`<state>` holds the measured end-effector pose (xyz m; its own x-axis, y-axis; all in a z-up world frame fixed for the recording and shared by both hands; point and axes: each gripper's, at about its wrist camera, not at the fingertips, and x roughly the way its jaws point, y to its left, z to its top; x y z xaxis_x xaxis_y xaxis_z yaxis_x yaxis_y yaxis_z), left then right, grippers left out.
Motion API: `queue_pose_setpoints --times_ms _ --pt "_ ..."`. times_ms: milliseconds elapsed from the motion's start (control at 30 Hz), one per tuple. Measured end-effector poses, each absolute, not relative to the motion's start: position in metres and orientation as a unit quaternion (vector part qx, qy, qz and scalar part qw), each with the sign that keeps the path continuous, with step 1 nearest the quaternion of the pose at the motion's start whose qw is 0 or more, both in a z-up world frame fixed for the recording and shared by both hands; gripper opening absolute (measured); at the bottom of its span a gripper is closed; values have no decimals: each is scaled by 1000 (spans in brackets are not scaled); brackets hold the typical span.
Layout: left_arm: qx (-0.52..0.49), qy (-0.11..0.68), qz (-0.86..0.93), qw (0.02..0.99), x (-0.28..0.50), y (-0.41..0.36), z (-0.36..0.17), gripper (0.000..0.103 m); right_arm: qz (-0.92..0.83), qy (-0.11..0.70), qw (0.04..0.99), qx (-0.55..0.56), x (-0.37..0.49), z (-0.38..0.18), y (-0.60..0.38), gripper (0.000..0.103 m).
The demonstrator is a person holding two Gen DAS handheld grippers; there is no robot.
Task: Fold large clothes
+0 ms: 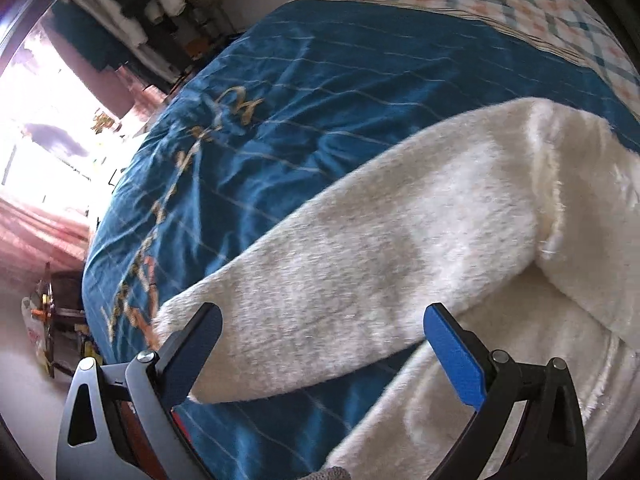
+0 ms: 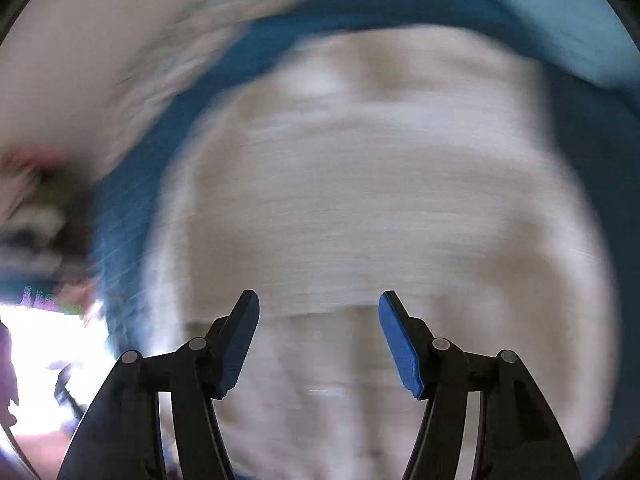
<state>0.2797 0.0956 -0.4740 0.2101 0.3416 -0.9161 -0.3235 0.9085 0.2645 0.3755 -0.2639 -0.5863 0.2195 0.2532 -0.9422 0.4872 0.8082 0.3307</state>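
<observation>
A large fuzzy cream garment [image 1: 380, 248] lies on a blue bedspread [image 1: 304, 92]. One long sleeve runs from the upper right down to a cuff [image 1: 172, 320] by my left fingers. My left gripper [image 1: 322, 320] is open, its blue pads spread on either side of the sleeve end, just above it. In the right wrist view, heavily blurred, the cream garment [image 2: 360, 200] fills the frame below my right gripper [image 2: 318, 304], which is open and empty.
A checked quilt [image 1: 500, 4] lies at the bed's far end. Hanging clothes [image 1: 132, 4] and a bright window [image 1: 44, 112] are at the left. A small cluttered stand [image 1: 52, 320] sits on the floor beside the bed.
</observation>
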Motion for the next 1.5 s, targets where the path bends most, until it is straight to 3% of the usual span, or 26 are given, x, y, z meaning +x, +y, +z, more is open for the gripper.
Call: queue_pose_setpoints --times_ms 200,267,367,433,567,733,900,1067,1100,1200,1367,1467,1500 --pt "29 585 170 792 308 38 -483 103 -180 685 665 237 354 -669 -346 56" --pt "44 576 153 802 320 12 -485 103 -215 659 687 218 357 -680 -356 55" --pt "58 572 135 807 335 -16 -489 103 -281 603 694 276 348 -685 -377 42" --pt "66 568 128 810 347 -32 -495 103 -308 582 681 320 338 -691 -388 42" --pt "94 569 127 807 370 -52 -520 103 -305 613 666 294 339 -679 -374 42" --pt "109 592 128 788 391 -51 -560 103 -192 569 728 330 338 -648 -319 44" --pt "79 591 123 794 385 -34 -543 103 -172 647 698 253 382 -706 -274 46" --pt "-45 610 149 777 341 33 -500 103 -194 652 700 219 398 -691 -236 53" --pt "-77 614 159 769 324 53 -492 103 -192 648 705 214 404 -682 -220 60" --pt "-199 618 203 733 256 121 -481 103 -164 650 712 211 401 -665 -180 62" --pt "-388 566 289 668 162 203 -507 102 -124 661 714 194 403 -651 -115 62" --pt "-494 518 312 624 138 242 -542 97 -106 674 709 179 414 -650 -89 62" --pt "-515 501 319 618 135 252 -550 91 -104 675 708 180 415 -650 -96 62"
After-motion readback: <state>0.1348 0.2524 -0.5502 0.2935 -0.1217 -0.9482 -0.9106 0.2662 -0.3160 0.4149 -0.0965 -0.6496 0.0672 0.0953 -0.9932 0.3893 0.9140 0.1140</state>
